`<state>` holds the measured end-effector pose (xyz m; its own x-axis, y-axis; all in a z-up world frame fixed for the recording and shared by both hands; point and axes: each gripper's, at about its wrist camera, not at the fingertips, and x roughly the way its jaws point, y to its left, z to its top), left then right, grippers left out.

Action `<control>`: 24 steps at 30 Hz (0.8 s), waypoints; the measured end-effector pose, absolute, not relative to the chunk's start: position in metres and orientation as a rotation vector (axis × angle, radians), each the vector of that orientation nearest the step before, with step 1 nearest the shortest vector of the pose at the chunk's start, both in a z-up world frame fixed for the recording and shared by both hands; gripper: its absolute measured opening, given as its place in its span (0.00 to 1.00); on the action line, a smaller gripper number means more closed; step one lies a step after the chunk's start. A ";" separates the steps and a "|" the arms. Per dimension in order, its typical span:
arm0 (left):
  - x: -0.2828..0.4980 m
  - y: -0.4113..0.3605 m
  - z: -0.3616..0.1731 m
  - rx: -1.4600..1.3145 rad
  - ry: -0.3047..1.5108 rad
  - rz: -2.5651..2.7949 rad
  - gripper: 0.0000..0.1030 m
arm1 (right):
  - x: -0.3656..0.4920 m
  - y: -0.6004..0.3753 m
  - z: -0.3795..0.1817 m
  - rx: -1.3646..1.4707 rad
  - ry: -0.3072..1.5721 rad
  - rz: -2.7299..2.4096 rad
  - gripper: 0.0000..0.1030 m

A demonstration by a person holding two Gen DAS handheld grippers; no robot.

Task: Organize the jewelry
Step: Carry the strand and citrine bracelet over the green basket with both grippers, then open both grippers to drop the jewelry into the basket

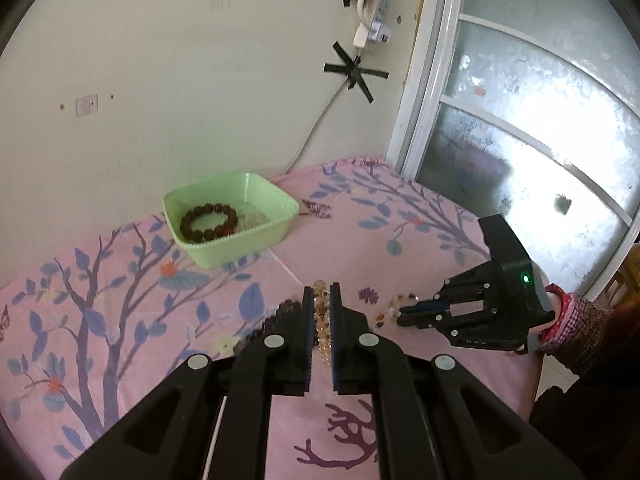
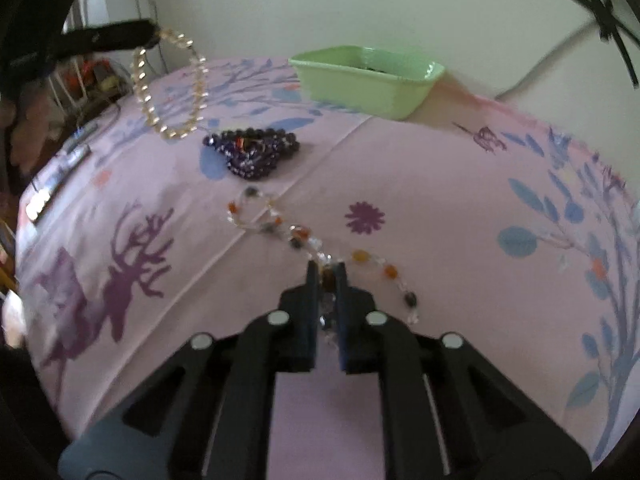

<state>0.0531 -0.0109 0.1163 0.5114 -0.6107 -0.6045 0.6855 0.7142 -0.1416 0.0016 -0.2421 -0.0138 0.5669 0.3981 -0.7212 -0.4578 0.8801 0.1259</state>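
- Left wrist view: our left gripper (image 1: 321, 298) has its fingers nearly together, pinched on the amber bracelet (image 1: 322, 322), whose beads run lengthwise down the gap. The green tray (image 1: 280, 216) sits at about 11 o'clock from the fingertips, well apart, with a brown bracelet (image 1: 209, 223) already lying inside. A dark bead pile (image 1: 276, 318) peeks out just left of the fingers. At 3 o'clock, our right gripper (image 1: 404, 316) is low on the pink cloth (image 1: 120, 320) at a multicoloured strand (image 1: 394, 308).
- Right wrist view: our right gripper (image 2: 326, 270) is closed to a narrow gap on the multicoloured strand (image 2: 288, 236), which trails on the cloth from 10 o'clock to 4 o'clock. The amber bracelet (image 2: 172, 84) hangs as a loop off the cloth from the left gripper (image 2: 154, 38) at 10 o'clock. The tray (image 2: 368, 88) lies at about 12 o'clock, far across the table; the dark bead pile (image 2: 252, 154) lies between.
- We judge the left hand nearer the tray, so its bracelet probably goes in first.
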 end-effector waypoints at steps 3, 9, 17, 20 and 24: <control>0.055 -0.012 0.122 0.107 0.663 -0.789 0.11 | 0.005 -0.257 0.008 0.051 0.790 0.543 0.06; 0.065 -0.017 0.138 0.106 0.630 -0.801 0.11 | 0.022 -0.266 0.077 0.135 0.661 0.606 0.05; 0.116 -0.030 0.170 0.112 0.591 -0.766 0.11 | 0.092 -0.258 0.159 0.127 0.548 0.609 0.05; 0.144 -0.036 0.174 0.106 0.598 -0.751 0.11 | 0.123 -0.252 0.166 0.139 0.545 0.592 0.05; 0.191 -0.049 0.158 0.095 0.654 -0.737 0.11 | 0.163 -0.237 0.150 0.135 0.589 0.573 0.05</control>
